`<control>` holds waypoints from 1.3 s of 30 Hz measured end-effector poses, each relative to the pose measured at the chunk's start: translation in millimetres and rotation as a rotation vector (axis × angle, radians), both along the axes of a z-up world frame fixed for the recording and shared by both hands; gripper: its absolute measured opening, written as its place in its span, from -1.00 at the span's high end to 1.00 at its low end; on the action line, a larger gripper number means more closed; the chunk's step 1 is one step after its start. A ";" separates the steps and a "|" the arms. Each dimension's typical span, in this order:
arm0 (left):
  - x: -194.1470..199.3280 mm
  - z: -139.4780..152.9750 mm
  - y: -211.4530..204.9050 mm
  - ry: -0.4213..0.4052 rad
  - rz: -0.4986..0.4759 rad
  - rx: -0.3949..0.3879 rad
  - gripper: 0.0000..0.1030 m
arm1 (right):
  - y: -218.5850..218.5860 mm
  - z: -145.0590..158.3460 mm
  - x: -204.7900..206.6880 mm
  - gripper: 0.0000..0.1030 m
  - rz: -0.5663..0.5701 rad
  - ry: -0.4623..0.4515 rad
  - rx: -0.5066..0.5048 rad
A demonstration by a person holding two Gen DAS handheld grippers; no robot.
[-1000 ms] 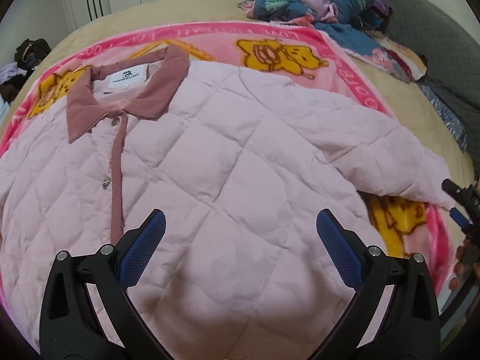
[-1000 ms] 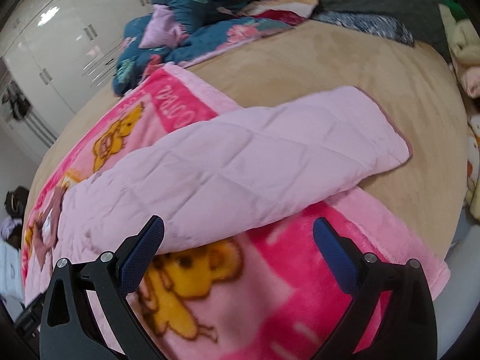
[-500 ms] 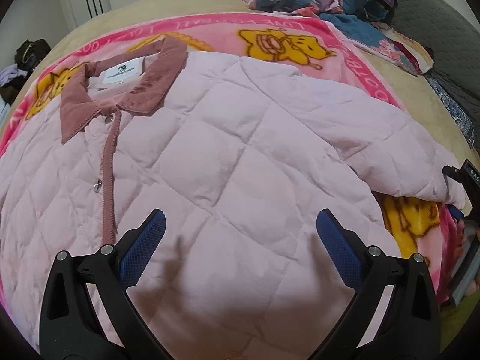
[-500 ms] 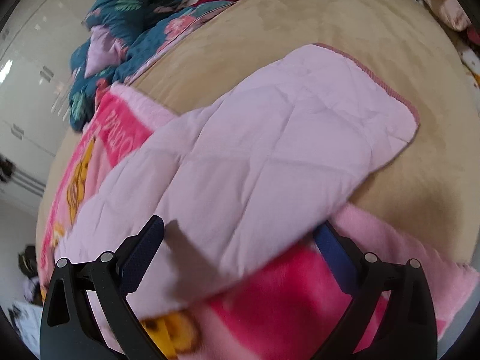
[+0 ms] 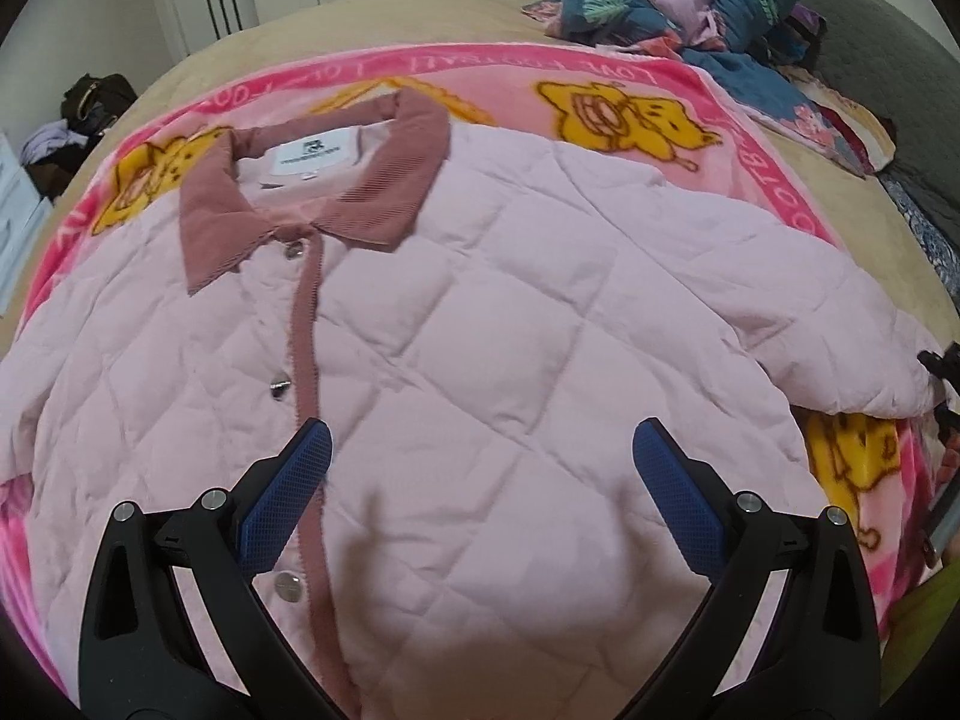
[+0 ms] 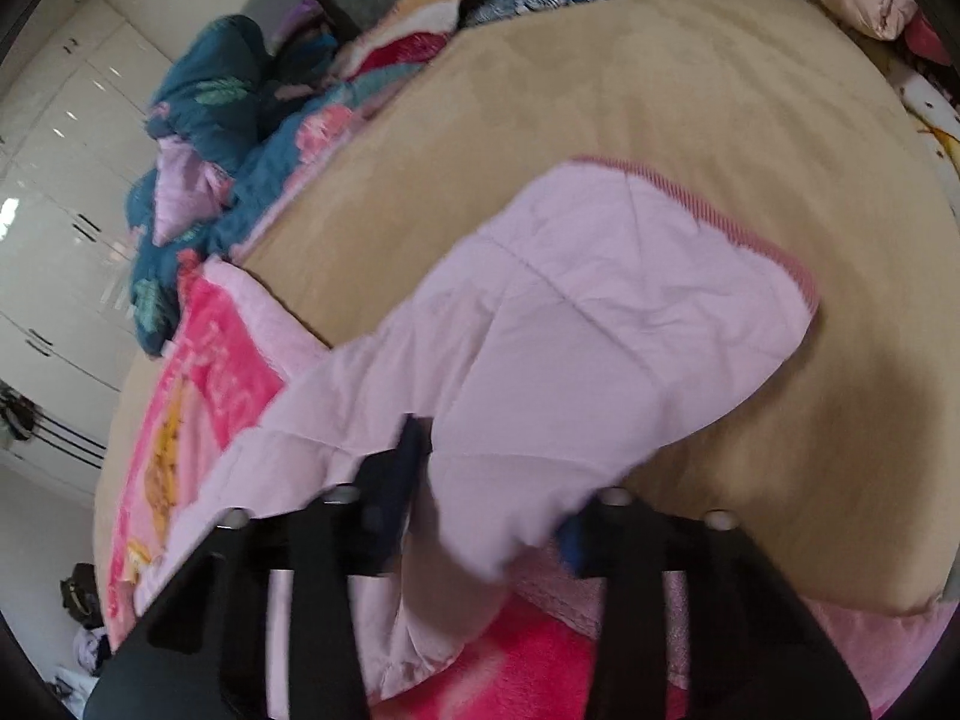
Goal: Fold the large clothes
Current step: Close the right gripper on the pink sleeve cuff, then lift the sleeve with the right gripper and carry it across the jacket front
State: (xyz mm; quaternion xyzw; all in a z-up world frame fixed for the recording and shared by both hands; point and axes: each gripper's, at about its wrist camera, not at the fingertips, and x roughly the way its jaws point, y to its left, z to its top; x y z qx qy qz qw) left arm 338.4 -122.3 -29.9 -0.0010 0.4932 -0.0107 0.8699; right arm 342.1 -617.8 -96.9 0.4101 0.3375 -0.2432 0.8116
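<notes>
Jacket: your pink quilted jacket [image 5: 480, 324] lies face up and buttoned on the blanket [image 5: 606, 69], collar [image 5: 312, 192] toward the far side of the bed [image 6: 690, 90].
Sleeve: the sleeve [image 6: 600, 324] reaches off the blanket onto the bare bed, its cuff [image 6: 708, 216] lying flat.
Right tool: your right tool [image 6: 486, 510] is closing on the sleeve partway along it; padding bulges between the pads, though blur hides how firm the bite is.
Left tool: your left tool [image 5: 480, 480] hovers over the jacket's lower front, fingers wide apart, nothing between them.
Risk: thick, puffy fabric may squeeze out of a shallow bite as you lift, dropping the sleeve short of the body.
Risk: pulling with the body unpinned could drag the whole jacket askew.
Change: a second ago your right tool stood fully apart above the sleeve; now it is down on it and rolled.
</notes>
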 end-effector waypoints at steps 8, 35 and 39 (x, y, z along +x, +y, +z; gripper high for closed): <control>0.6 19.6 26.8 -0.013 0.027 -0.012 -0.83 | 25.4 73.1 -3.0 0.61 0.115 -0.198 -0.132; -27.0 110.1 141.9 -0.130 0.102 -0.068 -0.83 | 229.9 237.3 4.1 0.66 0.520 -0.454 -0.432; -34.9 117.3 162.1 -0.151 0.124 -0.098 -0.83 | 261.0 247.6 3.0 0.66 0.565 -0.468 -0.461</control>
